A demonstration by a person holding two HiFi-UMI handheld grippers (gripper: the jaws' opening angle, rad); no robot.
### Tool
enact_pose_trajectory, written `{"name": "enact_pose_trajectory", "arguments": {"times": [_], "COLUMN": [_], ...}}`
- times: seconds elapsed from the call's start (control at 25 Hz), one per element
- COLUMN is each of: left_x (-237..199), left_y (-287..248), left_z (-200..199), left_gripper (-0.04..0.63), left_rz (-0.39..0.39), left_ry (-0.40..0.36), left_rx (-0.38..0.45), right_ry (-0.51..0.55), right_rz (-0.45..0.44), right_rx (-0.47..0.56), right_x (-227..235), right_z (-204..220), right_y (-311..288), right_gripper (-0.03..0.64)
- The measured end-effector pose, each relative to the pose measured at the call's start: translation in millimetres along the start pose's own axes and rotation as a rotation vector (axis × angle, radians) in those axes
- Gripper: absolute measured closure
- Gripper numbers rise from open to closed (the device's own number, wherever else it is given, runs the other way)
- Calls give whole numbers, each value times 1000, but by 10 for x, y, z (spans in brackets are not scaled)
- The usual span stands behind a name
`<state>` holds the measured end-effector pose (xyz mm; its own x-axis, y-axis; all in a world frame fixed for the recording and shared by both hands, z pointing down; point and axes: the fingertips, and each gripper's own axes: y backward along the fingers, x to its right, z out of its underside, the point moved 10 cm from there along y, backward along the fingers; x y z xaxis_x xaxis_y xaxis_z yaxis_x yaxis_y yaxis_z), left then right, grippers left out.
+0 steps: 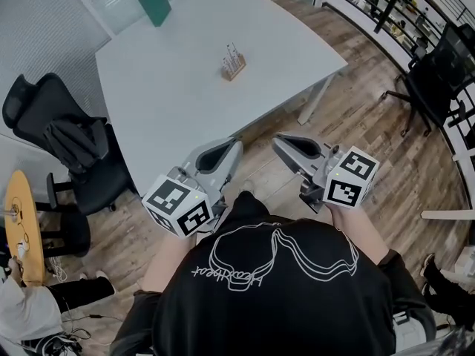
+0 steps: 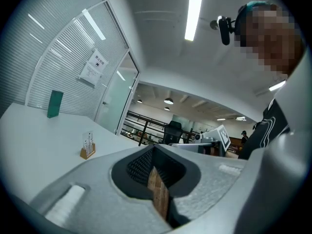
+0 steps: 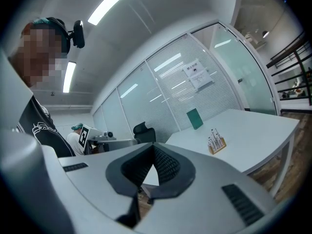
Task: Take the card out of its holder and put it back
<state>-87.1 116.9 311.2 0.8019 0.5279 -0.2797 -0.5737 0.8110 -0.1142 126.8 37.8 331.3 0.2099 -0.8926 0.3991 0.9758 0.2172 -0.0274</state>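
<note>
A small wooden card holder (image 1: 232, 66) with upright white cards stands near the middle of the white table (image 1: 185, 95). It also shows small in the left gripper view, the holder (image 2: 87, 150), and in the right gripper view, the holder (image 3: 216, 143). Both grippers hover in front of the person's chest, short of the table's near edge and far from the holder. My left gripper (image 1: 238, 143) has its jaws together with nothing between them, as the left gripper (image 2: 153, 148) shows. My right gripper (image 1: 275, 138) is also shut and empty, seen again as the right gripper (image 3: 154, 146).
A green upright box (image 1: 154, 1) stands at the table's far side. A black office chair (image 1: 70, 143) with a jacket sits left of the table, another chair (image 1: 438, 69) at the right. A round wooden table (image 1: 22, 225) is at far left.
</note>
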Motion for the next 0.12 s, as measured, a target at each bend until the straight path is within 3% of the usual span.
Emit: {"name": "enact_pose_trajectory", "arguments": {"times": [0.12], "left_x": [-1], "left_y": [42], "left_z": [17], "left_gripper": [583], "left_rz": [-4], "left_ry": [-2], "left_rx": [4], "right_ry": [5], "right_rz": [1], "right_rx": [-4], "right_x": [-32], "right_z": [28], "right_y": [-4], "right_gripper": [609]}}
